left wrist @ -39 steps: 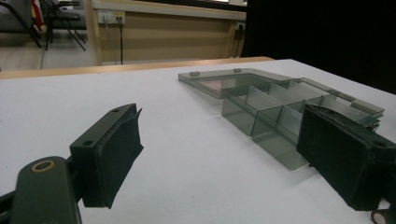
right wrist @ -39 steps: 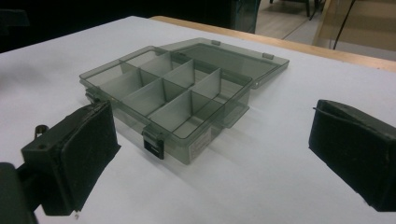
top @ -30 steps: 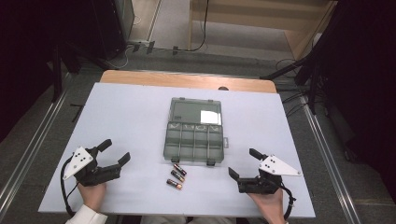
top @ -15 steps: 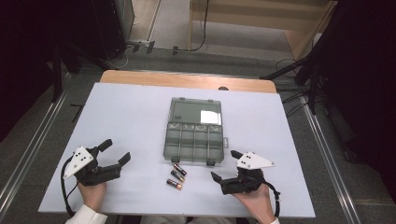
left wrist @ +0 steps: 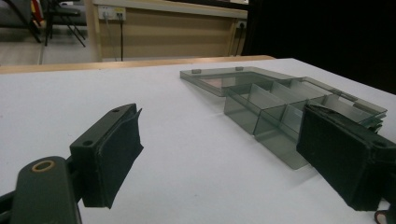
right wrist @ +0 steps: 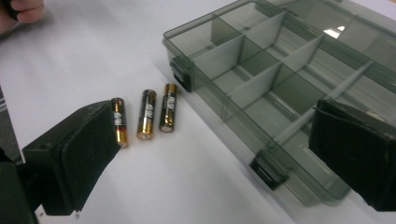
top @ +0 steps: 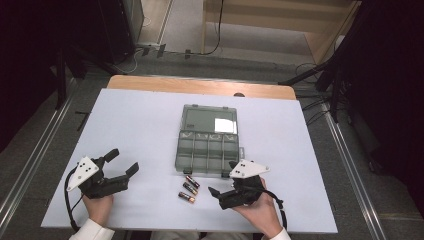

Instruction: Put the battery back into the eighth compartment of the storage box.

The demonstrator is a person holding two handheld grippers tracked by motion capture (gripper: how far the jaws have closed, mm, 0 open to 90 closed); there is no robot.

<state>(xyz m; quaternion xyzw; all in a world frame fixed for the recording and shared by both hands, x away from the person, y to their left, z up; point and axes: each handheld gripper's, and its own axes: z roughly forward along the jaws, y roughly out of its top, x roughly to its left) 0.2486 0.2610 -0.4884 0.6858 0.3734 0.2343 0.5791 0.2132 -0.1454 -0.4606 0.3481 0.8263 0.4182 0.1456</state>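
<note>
My white table [top: 150, 125] stands on a grey floor, a dark room around. Three batteries [top: 187, 189] lie just before the open organizer box [top: 207, 140]; my right gripper [top: 222, 192] gapes beside them, my left gripper [top: 125, 162] spread wide, well apart.

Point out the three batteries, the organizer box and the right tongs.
batteries [right wrist: 146, 114]: right gripper view, on the label of the middle one.
organizer box [top: 207, 150]: high view, on a divider of its open tray.
right tongs [top: 223, 181]: high view, midway between the open jaw tips.
</note>
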